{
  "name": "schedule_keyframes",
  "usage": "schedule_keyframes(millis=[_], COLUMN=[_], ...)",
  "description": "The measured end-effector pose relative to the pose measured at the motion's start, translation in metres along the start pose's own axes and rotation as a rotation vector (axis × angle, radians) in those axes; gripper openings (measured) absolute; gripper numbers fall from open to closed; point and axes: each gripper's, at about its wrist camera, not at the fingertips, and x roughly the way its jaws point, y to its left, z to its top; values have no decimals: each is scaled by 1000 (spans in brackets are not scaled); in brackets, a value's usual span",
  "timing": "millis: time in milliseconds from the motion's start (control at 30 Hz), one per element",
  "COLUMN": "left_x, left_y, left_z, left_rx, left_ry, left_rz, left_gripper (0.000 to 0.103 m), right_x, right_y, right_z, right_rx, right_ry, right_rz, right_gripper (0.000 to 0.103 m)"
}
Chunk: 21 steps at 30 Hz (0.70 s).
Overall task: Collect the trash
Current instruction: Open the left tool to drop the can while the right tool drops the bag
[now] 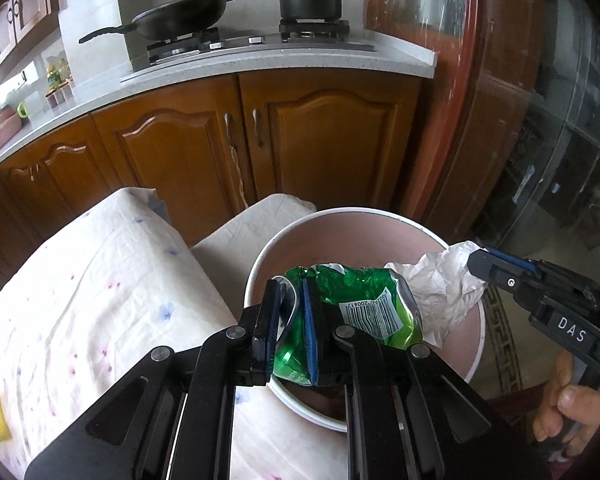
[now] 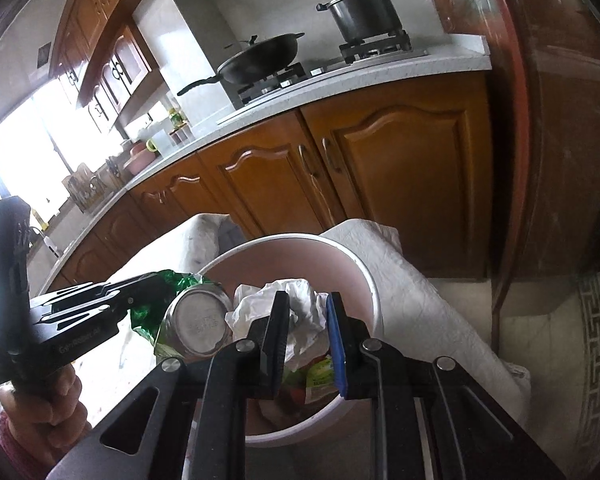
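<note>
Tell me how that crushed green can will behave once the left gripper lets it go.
The green can is already crumpled, so probably light and easily dented further. Its flattened sides make rolling unlikely. Held by the left gripper over the pink bin, it should drop straight in.

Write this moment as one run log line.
left hand-held gripper: shut on crushed green can | right hand-held gripper: shut on crumpled tissue | both over pink bin

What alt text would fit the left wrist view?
The left gripper clamps a crushed green can above a pink bin, while the right gripper holds crumpled white paper beside it. Behind stand wooden cabinets and a stove.
</note>
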Motion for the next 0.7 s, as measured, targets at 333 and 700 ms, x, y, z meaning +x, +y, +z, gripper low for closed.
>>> schedule_keyframes(millis=[333, 700], left_x=[0, -13], left_y=[-1, 21], left_z=[3, -12], left_rx=[-10, -112], left_ry=[9, -8], left_rz=[-13, -26], left_gripper=[41, 50], right_x=[2, -7], right_y=[-5, -7], right_z=[4, 2], right_rx=[20, 70], right_ry=[14, -23], right_rz=[29, 48], right_gripper=[31, 53])
